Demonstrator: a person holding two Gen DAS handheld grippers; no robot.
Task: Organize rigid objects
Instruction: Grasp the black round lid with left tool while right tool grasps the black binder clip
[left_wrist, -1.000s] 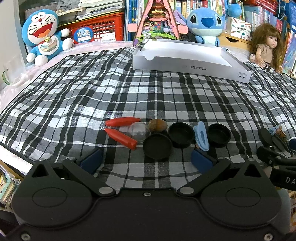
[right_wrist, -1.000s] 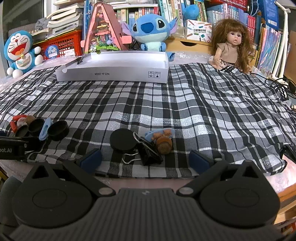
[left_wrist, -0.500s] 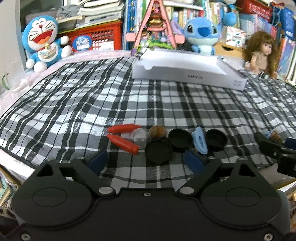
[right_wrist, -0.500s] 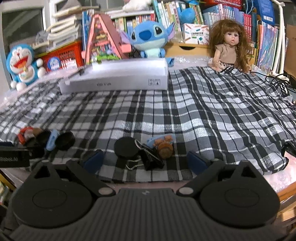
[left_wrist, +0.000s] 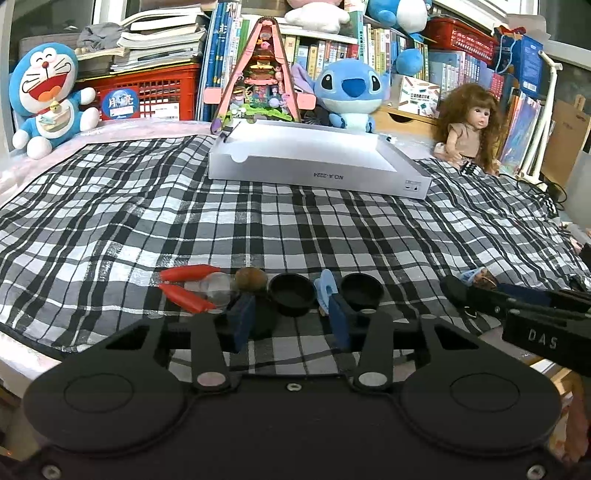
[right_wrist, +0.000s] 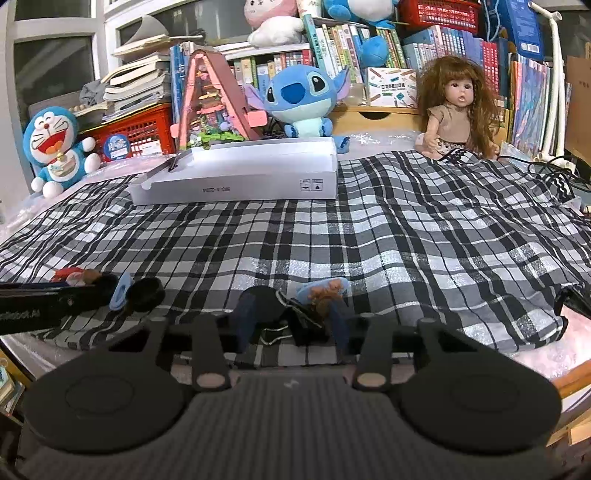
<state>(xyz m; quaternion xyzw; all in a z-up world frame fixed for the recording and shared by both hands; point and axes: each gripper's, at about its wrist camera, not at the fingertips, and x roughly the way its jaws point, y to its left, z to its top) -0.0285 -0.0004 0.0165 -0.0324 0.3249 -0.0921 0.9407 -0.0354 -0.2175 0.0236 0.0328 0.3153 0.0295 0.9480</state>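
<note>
In the left wrist view, red-handled pliers (left_wrist: 184, 288), a clear bulb (left_wrist: 218, 288), a brown ball (left_wrist: 251, 279), two black caps (left_wrist: 291, 295) (left_wrist: 361, 291) and a blue clip (left_wrist: 325, 290) lie in a row on the plaid cloth. My left gripper (left_wrist: 290, 321) is open just in front of them, its jaws partly narrowed, holding nothing. In the right wrist view, a black cap (right_wrist: 264, 299), a black binder clip (right_wrist: 295, 321) and a blue piece with a brown figure (right_wrist: 325, 291) lie before my right gripper (right_wrist: 291, 323), which is open around them.
A white shallow box (left_wrist: 314, 158) stands at the back of the plaid cloth (left_wrist: 295, 229). Behind it are a Doraemon plush (left_wrist: 46, 99), a Stitch plush (left_wrist: 351, 92), a doll (left_wrist: 469, 129), a red crate and bookshelves. The cloth's front edge is just below the grippers.
Both grippers have pulled back and tilted up, so more of the shelves shows. Both pairs of fingers have narrowed from wide open to partly closed. The objects have not moved.
</note>
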